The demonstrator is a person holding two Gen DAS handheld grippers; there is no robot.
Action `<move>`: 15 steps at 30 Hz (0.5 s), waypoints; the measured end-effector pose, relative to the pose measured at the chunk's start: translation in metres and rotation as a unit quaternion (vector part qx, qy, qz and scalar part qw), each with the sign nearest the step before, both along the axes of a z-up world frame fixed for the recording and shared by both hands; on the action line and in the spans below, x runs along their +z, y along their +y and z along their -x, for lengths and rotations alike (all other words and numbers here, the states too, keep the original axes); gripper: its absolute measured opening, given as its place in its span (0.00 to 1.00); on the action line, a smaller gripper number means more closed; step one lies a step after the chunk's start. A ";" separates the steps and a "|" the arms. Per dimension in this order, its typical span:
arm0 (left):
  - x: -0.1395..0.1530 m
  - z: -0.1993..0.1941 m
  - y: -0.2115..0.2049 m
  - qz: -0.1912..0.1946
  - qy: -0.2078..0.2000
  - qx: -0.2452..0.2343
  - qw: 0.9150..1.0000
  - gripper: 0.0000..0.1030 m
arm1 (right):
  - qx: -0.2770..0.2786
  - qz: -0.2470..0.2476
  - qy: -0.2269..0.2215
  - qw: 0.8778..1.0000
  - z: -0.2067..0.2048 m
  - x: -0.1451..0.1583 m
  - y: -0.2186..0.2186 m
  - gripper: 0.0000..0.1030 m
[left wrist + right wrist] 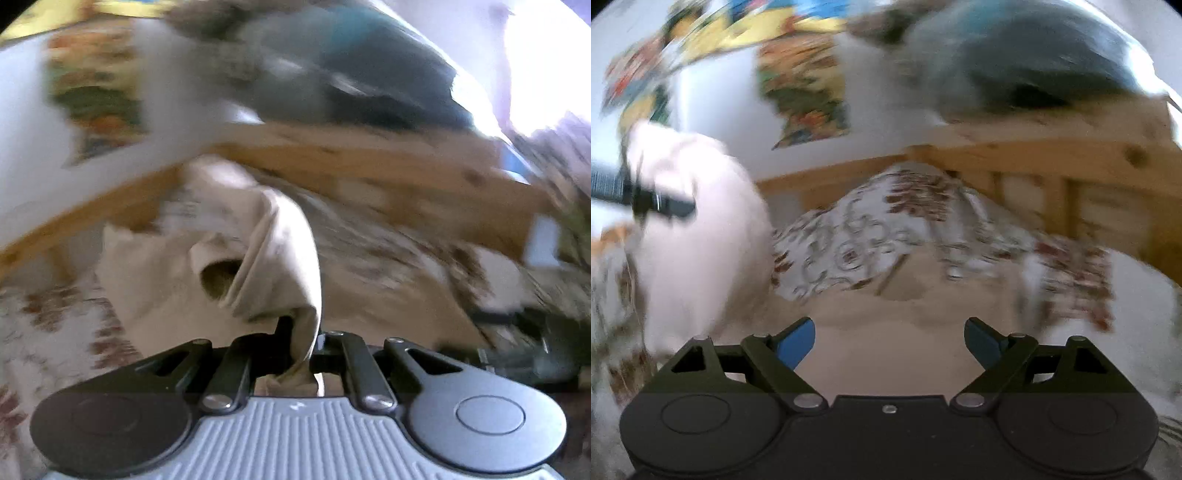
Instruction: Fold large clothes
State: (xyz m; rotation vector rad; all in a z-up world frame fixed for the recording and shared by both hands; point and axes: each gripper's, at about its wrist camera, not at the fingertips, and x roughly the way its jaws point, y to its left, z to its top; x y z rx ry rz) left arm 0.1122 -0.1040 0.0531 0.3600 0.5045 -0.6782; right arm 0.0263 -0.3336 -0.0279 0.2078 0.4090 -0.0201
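Left wrist view: the left claw (301, 347) is clamped on a beige garment (266, 251), lifted ahead of it above the bed (857, 236). The right claw (889, 341) is spread, empty. A second edge is judged required.

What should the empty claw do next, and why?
Probably reach over and pinch another edge of the cream garment. The left claw is shut on a bunched fold of it, lifting it off the bed, while the right claw is open with nothing between its pads.
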 end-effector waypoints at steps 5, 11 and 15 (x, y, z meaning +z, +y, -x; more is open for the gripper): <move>-0.057 0.021 -0.036 -0.026 0.067 -0.064 0.995 0.08 | -0.017 -0.191 0.018 0.981 0.017 -0.006 -0.072 0.94; -0.090 0.046 -0.035 -0.029 0.067 -0.054 0.996 0.08 | 0.089 -0.380 0.058 0.919 0.015 -0.025 -0.104 0.99; -0.083 0.050 -0.030 -0.027 0.052 -0.064 0.996 0.08 | 0.115 -0.400 0.074 0.906 0.007 -0.030 -0.090 0.98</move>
